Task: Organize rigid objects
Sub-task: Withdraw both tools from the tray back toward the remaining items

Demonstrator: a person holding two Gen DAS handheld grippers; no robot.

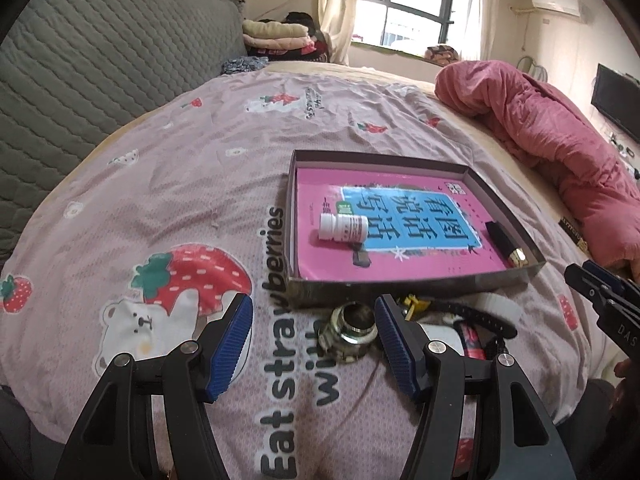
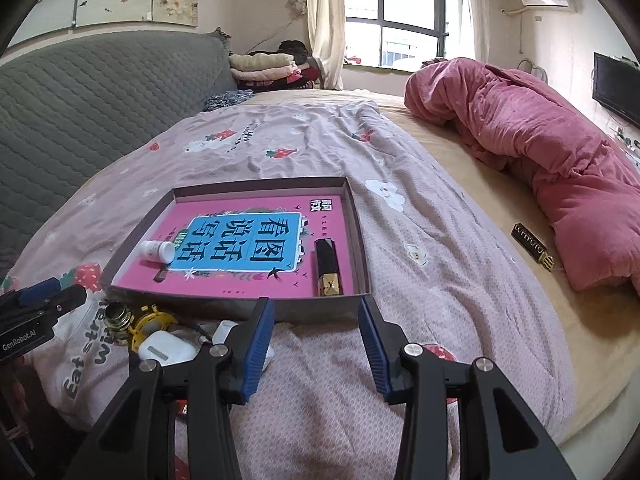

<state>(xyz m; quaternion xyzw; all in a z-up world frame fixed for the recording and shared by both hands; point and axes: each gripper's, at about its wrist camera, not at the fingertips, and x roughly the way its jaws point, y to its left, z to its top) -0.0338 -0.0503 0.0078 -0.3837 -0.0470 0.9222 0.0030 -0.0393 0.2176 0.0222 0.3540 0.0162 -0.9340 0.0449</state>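
A shallow cardboard box (image 1: 516, 216) (image 2: 358, 240) lies on the bed with a pink book (image 1: 320, 256) (image 2: 236, 276) flat in it. On the book lie a white pill bottle (image 1: 343, 227) (image 2: 157, 250) and a black-and-gold lipstick (image 1: 505, 243) (image 2: 328, 267). Before the box's near wall is a heap: a metal fitting (image 1: 353, 330) (image 2: 116, 317), a yellow piece (image 2: 152, 320), a white earbud case (image 2: 164, 348), a black strap (image 1: 480, 314). My left gripper (image 1: 314, 330) is open beside the fitting. My right gripper (image 2: 316, 330) is open over bare sheet.
The strawberry-print sheet (image 1: 180, 184) (image 2: 420, 320) covers the bed. A rolled pink quilt (image 1: 560, 140) (image 2: 540, 152) lies along the right side. A dark label bar (image 2: 534, 247) rests near it. A grey quilted headboard (image 1: 80, 80) stands at left.
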